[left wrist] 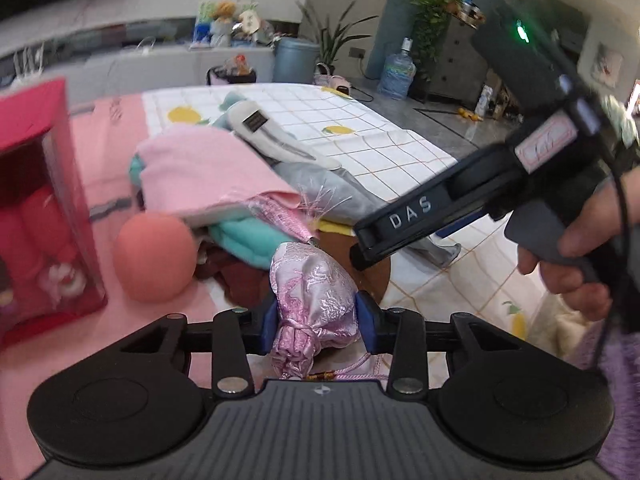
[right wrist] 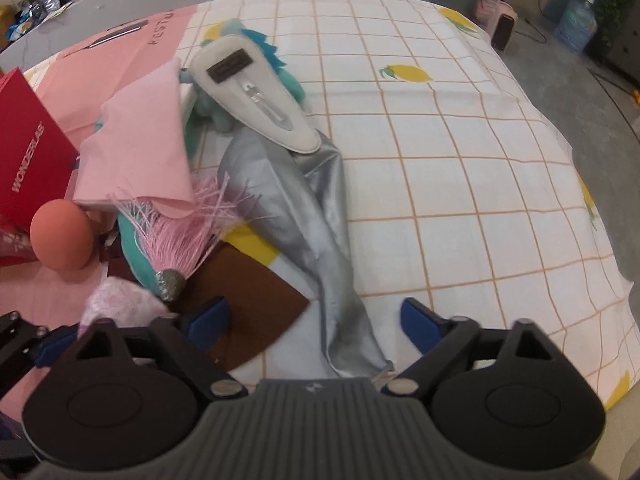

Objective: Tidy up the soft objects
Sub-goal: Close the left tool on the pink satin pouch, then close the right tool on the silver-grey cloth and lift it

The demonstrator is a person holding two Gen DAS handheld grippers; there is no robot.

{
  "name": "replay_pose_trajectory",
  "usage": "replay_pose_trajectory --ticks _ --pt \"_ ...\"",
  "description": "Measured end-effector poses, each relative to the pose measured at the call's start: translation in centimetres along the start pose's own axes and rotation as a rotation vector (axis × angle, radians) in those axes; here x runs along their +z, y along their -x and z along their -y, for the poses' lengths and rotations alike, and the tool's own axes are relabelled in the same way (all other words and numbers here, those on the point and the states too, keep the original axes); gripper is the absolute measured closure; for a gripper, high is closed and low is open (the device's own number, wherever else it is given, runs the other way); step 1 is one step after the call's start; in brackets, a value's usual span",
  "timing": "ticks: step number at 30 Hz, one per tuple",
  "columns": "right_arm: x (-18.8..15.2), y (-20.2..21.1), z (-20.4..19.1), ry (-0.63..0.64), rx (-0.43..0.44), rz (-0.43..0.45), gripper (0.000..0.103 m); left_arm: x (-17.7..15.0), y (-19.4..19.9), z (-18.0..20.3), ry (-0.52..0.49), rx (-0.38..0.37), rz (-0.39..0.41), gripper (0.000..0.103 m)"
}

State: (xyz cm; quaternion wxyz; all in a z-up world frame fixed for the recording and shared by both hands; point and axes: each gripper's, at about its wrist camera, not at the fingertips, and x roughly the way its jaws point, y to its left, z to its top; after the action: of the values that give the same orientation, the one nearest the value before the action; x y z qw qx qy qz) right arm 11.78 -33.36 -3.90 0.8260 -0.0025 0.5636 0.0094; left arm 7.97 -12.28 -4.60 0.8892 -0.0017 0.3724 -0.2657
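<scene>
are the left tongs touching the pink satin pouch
Touching. The left wrist view shows both blue pads of the left tongs pressed against the sides of the pouch, which bulges between them.

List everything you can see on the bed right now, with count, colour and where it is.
brocade pouch: one, pink, clamped in the left gripper
tassel: one, pink, beside the pouch
ball: one, peach, beside the red box
red box: one, red, far left
pink cloth: one, on the pile
teal plush: one, under the grey case
grey case: one, pale grey, on the pile
silver fabric: one, across the sheet
brown felt: one, near edge
left gripper: shut on pouch
right gripper: open, above silver fabric
</scene>
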Motion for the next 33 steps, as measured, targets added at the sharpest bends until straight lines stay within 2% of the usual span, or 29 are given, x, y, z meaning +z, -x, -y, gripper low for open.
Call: replay_pose_trajectory --ticks 2,4,6,8,12,15,17,19,20,21,22,23,24,25,26,29,33 --pt "-0.1 -0.1 0.0 0.001 0.016 -0.005 0.041 -0.1 0.9 -0.4 0.027 0.012 0.002 0.058" --pt "-0.1 0.2 0.6 -0.025 0.072 0.012 0.055 -0.2 1.9 -0.7 0.028 0.027 0.019 0.058" --pt "-0.1 0.3 1.4 -0.072 0.064 0.019 0.083 -0.2 2.8 -0.8 0.018 0.054 0.028 0.058" --pt "-0.1 0.4 2.3 -0.124 0.049 0.014 0.095 0.0 3.5 -0.8 0.006 0.086 0.022 0.058" --pt "-0.5 1.0 2.9 -0.159 0.037 0.011 0.099 -0.2 5.2 -1.2 0.001 0.124 0.024 0.058" --pt "-1.0 2.6 2.7 -0.151 0.004 0.039 0.093 -0.8 6.4 -2.1 0.021 0.128 0.015 0.058" --pt "-1.3 3.0 2.9 -0.162 -0.013 0.038 0.093 -1.3 6.8 -2.8 0.036 0.125 0.010 0.058" --pt "-1.3 2.4 3.3 -0.182 -0.018 0.016 0.093 -1.6 6.5 -3.3 0.044 0.129 0.000 0.058" --pt "-1.2 1.9 3.4 -0.190 -0.022 -0.006 0.088 -1.6 6.3 -3.5 0.049 0.135 -0.008 0.058" --pt "-1.0 1.4 3.5 -0.194 -0.022 -0.022 0.088 -1.5 5.9 -3.6 0.055 0.139 -0.017 0.058" --pt "-0.8 1.2 3.4 -0.190 -0.021 -0.013 0.088 -1.4 5.6 -3.6 0.059 0.144 -0.024 0.057" --pt "-0.5 1.3 3.1 -0.176 -0.022 0.014 0.082 -1.3 5.3 -3.6 0.067 0.151 -0.027 0.057" --pt "-0.2 1.4 2.8 -0.150 -0.025 0.046 0.061 -1.4 5.2 -3.7 0.069 0.157 -0.026 0.057" --pt "0.3 1.6 2.3 -0.122 -0.032 0.079 0.048 -1.4 5.0 -3.6 0.065 0.165 -0.024 0.057" --pt "0.6 1.7 1.9 -0.100 -0.050 0.111 0.029 -1.4 4.9 -3.6 0.058 0.174 -0.023 0.057" --pt "1.8 1.6 1.3 -0.094 -0.052 0.207 0.026 -1.8 4.6 -3.8 0.057 0.187 -0.034 0.056" --pt "3.4 -0.4 1.1 -0.095 0.011 0.168 0.026 -2.1 4.4 -4.0 0.058 0.172 -0.030 0.055"
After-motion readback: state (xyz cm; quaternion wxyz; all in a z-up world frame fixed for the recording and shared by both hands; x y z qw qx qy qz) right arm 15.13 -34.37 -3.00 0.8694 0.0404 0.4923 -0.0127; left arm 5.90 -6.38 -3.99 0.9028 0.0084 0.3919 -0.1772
